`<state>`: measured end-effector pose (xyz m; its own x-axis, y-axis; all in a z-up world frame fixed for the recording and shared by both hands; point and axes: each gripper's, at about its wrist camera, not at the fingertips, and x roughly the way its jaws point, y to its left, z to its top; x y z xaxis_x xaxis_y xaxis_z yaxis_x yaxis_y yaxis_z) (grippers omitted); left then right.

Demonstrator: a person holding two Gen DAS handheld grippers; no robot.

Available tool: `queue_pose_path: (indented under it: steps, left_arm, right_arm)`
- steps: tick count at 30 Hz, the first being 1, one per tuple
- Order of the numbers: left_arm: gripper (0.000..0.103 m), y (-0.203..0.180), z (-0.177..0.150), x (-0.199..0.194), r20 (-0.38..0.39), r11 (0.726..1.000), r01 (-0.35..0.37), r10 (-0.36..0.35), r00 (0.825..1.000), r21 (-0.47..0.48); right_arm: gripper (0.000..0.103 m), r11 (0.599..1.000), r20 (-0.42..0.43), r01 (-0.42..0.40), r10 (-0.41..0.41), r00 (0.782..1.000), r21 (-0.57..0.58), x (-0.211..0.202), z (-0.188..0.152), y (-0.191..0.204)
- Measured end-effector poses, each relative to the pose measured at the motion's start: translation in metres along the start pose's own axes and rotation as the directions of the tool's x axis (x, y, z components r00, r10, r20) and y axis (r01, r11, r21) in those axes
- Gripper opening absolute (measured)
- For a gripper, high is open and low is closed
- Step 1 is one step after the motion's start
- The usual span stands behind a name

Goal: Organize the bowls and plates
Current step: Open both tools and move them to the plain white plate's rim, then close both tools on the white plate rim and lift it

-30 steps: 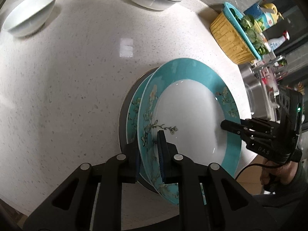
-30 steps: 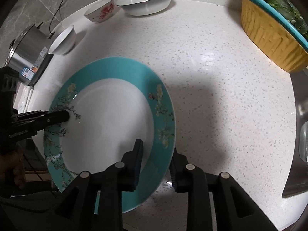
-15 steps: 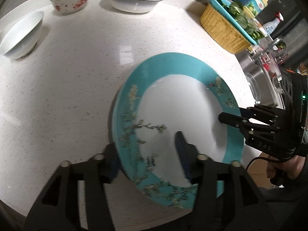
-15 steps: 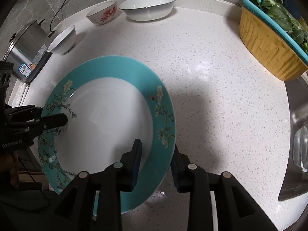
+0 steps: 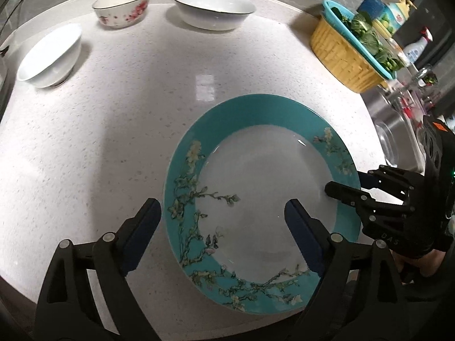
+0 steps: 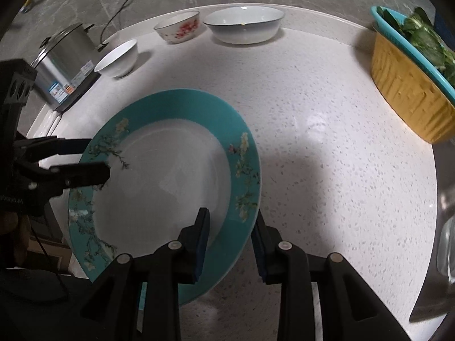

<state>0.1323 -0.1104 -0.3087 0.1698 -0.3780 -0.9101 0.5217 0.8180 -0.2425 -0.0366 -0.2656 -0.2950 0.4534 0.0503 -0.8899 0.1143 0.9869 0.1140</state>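
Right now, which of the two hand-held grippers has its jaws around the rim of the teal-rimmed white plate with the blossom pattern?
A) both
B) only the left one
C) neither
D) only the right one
D: the right gripper has one finger over and one under the rim of the teal-rimmed white plate, while the left gripper, whose jaws have just been opening, stands wide apart and clear of the plate.
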Motion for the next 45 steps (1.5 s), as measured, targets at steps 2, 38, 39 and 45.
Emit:
queue_pose_path:
  steps: [2,38,39,45]
  left_arm:
    - [0.089,0.005,0.000,-0.013,0.015,1.000,-0.007,0.007,1.000,-0.025]
    - [0.092,0.109,0.323,0.088,0.013,0.958,0.096,-0.096,0.995,-0.269]
    - [0.092,0.112,0.327,0.091,0.011,0.959,0.091,-0.091,0.996,-0.270]
    - [0.063,0.112,0.337,0.103,0.002,0.968,0.088,-0.090,0.996,-0.234]
  right_arm:
    - [0.033,1.000,0.008,-0.010,0.010,1.000,0.002,-0.005,0.001,-0.003]
    - [0.085,0.870,0.043,-0.083,0.071,0.997,0.487,0.085,0.279,-0.141]
    - [0.084,0.869,0.040,-0.083,0.073,0.997,0.488,0.087,0.279,-0.143]
    - [0.070,0.878,0.020,-0.112,0.116,0.993,0.465,0.105,0.286,-0.145]
